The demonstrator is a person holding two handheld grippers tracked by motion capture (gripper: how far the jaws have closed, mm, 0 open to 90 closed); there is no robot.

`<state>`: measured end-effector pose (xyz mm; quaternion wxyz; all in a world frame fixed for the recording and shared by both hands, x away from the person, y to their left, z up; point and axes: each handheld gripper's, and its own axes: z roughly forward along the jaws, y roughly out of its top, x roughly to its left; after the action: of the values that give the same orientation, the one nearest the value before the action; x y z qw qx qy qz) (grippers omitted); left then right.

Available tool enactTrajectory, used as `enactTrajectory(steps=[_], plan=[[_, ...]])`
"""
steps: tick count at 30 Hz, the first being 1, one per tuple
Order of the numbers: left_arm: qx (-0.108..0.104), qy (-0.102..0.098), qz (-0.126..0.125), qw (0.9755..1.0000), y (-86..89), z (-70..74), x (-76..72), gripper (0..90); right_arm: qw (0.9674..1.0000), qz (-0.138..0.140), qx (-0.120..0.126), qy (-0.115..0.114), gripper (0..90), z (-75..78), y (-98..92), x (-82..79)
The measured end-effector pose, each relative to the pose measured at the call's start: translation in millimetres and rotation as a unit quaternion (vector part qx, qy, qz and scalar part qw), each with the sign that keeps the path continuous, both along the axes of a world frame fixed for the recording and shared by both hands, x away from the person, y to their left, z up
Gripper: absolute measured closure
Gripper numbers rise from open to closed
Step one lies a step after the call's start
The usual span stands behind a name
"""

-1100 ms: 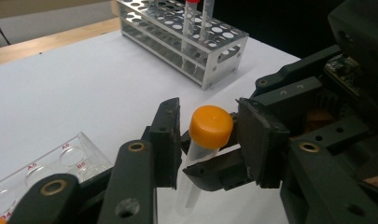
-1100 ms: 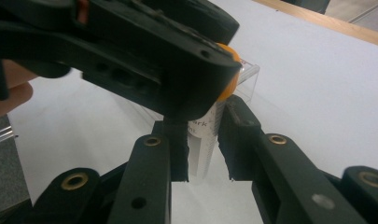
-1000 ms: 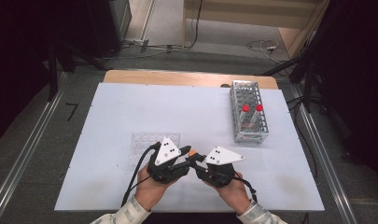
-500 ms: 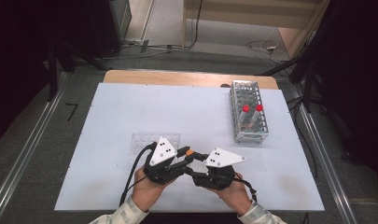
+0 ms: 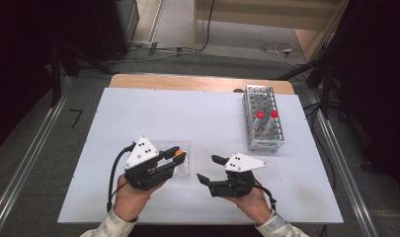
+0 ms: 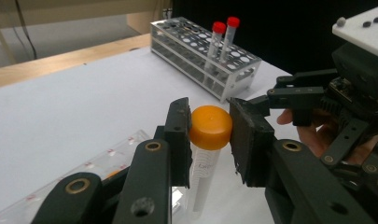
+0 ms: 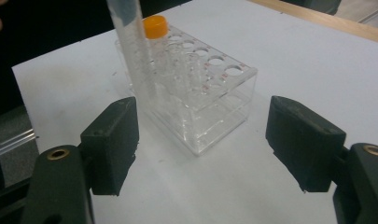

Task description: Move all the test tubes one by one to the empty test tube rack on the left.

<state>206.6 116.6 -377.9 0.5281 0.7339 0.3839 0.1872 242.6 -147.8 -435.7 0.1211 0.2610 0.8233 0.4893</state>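
Note:
My left gripper point(image 5: 177, 157) is shut on the orange cap point(image 6: 210, 127) of a clear tube point(image 6: 203, 179), which hangs upright from the jaws just above the clear plastic rack point(image 5: 164, 148). In the right gripper view the held tube's body point(image 7: 128, 42) hangs at the top left, beside another orange-capped tube point(image 7: 156, 25) standing in the clear rack point(image 7: 210, 107). My right gripper point(image 5: 207, 168) sits to the right of that rack. Its jaws have just been opening and now stand wide apart point(image 7: 200, 135) with nothing between them.
A metal rack point(image 5: 263, 118) stands at the back right of the white table point(image 5: 138, 108), with two red-capped tubes point(image 5: 266, 115) upright in it. The wooden table edge point(image 5: 187, 81) runs along the far side.
The two grippers were close together; they have drawn apart. The right jaws have opened wide. The left gripper has shifted left and up with the orange-capped tube in it.

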Motion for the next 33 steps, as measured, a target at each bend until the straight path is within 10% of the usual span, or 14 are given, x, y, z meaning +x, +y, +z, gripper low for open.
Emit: enactTrajectory(steps=[13,33], plan=[[0.011,-0.003,0.05,0.9987,39.6,11.3,2.5,69.7,0.9995,-0.032,0.002,-0.003,24.1,1.6,-17.2,8.1],[0.024,-0.006,0.092,0.9955,37.2,-16.2,15.9,69.6,0.999,-0.046,0.002,-0.001,24.5,0.3,-21.5,11.5]])
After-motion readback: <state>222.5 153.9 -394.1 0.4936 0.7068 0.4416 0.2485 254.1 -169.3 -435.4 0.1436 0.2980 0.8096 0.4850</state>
